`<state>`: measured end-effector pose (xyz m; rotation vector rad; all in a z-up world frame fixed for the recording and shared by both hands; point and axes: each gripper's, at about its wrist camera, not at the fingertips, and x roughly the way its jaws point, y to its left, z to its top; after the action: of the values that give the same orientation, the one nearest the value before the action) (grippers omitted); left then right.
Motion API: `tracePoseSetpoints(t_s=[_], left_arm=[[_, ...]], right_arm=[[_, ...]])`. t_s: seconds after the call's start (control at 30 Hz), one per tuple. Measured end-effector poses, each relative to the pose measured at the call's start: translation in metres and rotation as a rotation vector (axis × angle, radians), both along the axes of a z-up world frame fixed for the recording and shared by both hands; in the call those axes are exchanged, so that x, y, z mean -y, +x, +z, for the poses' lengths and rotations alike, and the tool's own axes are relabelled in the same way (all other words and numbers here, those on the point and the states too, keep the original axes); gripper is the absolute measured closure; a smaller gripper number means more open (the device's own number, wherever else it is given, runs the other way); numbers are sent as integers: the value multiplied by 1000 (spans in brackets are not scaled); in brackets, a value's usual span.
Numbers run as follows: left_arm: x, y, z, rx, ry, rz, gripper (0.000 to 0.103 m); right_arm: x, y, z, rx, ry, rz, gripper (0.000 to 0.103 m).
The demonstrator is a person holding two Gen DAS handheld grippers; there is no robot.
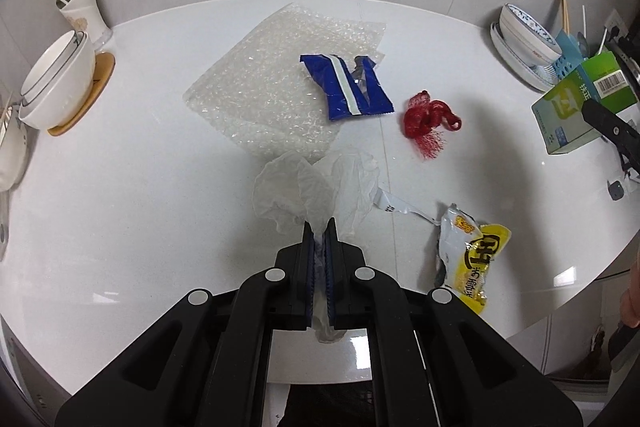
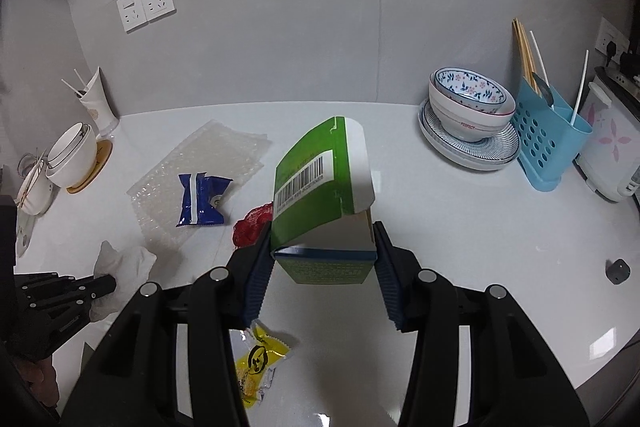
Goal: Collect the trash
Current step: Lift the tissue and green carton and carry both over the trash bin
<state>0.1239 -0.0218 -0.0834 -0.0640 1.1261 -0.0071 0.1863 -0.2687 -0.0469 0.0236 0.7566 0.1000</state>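
Observation:
My left gripper (image 1: 320,227) is shut on a crumpled clear plastic bag (image 1: 312,187), lifted a little off the white table (image 1: 120,187); the same left gripper (image 2: 108,283) and bag (image 2: 124,261) show at the left of the right wrist view. My right gripper (image 2: 322,239) is shut on a green and white carton (image 2: 320,187) with its flap open, held above the table. On the table lie a bubble wrap sheet (image 1: 272,83), a blue wrapper (image 1: 348,87), a red net (image 1: 430,119) and a yellow snack packet (image 1: 468,255).
White bowls on a wooden coaster (image 1: 60,83) and a cup with sticks (image 1: 82,7) stand at the left. Patterned bowls on a plate (image 2: 468,123) and a blue utensil holder (image 2: 548,143) stand at the right by the wall. A small dark object (image 2: 618,271) lies near the right edge.

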Motion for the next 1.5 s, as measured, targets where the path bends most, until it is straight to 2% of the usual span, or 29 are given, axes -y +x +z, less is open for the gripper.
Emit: tracePoseSetpoints(t_s=[0.5, 1.17, 1.5], left_arm=[[11, -34, 18, 25, 0, -19, 99], [20, -97, 27, 43, -18, -20, 99], [32, -134, 25, 44, -22, -30, 99]], right_arm=[[0, -60, 12, 28, 17, 10, 58], [-4, -140, 10, 36, 33, 65, 58], [-6, -178, 0, 17, 29, 100, 58]])
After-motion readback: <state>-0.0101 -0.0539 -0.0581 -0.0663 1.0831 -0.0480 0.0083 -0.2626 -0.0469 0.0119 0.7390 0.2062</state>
